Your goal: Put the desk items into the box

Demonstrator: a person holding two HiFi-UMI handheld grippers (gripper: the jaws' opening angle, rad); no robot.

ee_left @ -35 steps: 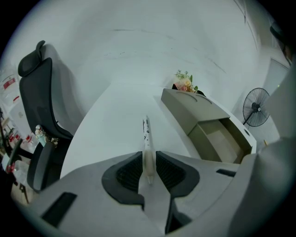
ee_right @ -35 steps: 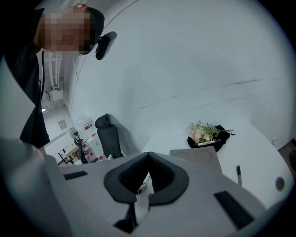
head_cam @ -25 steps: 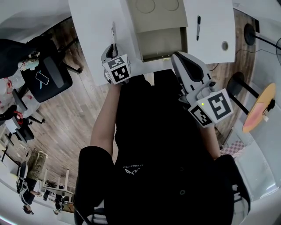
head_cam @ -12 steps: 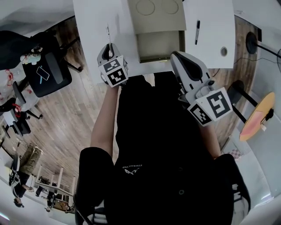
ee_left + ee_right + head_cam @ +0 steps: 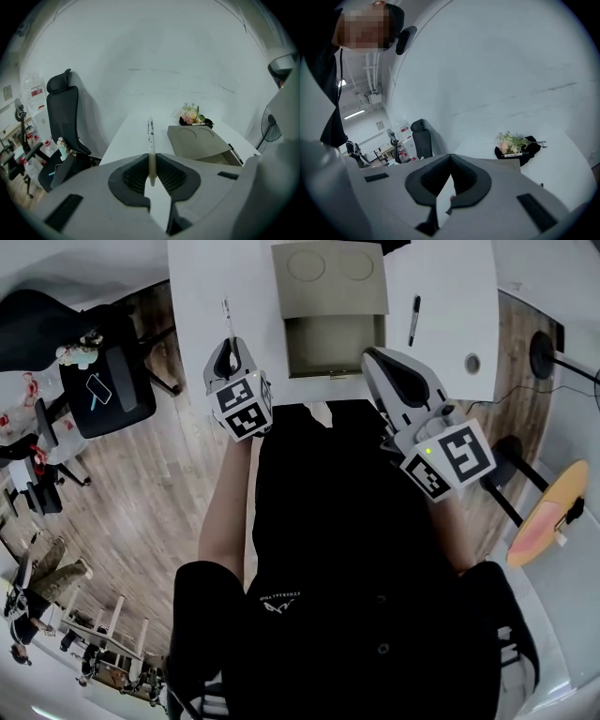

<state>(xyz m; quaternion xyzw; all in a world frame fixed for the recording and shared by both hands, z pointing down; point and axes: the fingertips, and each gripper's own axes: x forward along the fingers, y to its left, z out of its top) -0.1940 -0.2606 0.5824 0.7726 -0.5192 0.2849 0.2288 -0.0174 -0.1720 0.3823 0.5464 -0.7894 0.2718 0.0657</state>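
Head view: left tongs' (image 5: 227, 340) pen (image 5: 225, 313) seemingly beside box (image 5: 328, 298).

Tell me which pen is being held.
The white pen, clamped in the left gripper; the black pen lies loose on the desk right of the box.

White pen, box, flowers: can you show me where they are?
White pen (image 5: 151, 140): left gripper view, middle of its barrel.
Box (image 5: 328, 296): head view, its lid.
Flowers (image 5: 191, 114): left gripper view, the blossoms.

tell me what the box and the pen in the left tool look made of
Grey-beige box: probably matte cardboard or moulded pulp; flat dull panels, pressed circles in the lid. Slim off-white pen in the left tool: likely smooth plastic, printed barrel.
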